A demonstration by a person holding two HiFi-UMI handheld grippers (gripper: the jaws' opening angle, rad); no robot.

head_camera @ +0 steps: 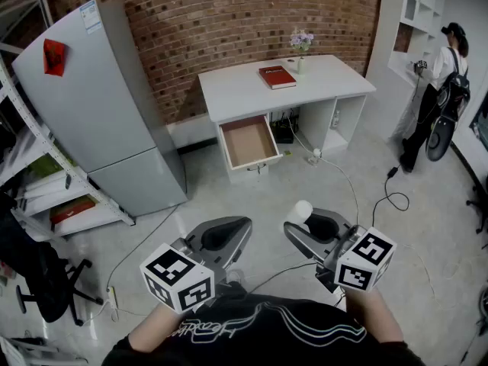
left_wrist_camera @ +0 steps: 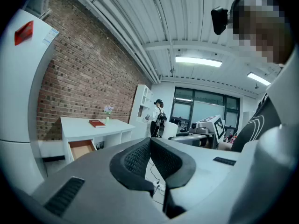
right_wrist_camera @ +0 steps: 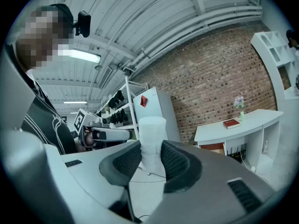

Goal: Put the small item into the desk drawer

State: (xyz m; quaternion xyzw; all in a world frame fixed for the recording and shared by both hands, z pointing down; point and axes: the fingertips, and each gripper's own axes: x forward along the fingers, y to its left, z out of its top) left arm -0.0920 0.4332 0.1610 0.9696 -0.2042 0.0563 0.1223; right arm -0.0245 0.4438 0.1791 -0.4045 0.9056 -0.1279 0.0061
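Between right gripper (right_wrist_camera: 151, 160) pads, white cylinder (right_wrist_camera: 152, 133) clamped, desk drawer (head_camera: 248, 143) open

No word or number legible anywhere.

Black-and-white square code markers, not letters, on the cube (head_camera: 177, 278) of the left gripper (head_camera: 232, 227), lower left of the head view, and on the cube (head_camera: 364, 259) of the right gripper (head_camera: 300, 223), lower right.

Pale blue-and-white label (head_camera: 90, 15) at the top corner of the grey fridge (head_camera: 99, 120), upper left; print too small to read. Red sticker (head_camera: 53, 56) on the fridge door, its mark unreadable.

Cursive white lettering (head_camera: 202, 328) on the dark shirt (head_camera: 229, 349), bottom edge; too distorted to spell out.

Red book (head_camera: 277, 76) on the white desk (head_camera: 236, 90), upper centre; no title legible on the cover.
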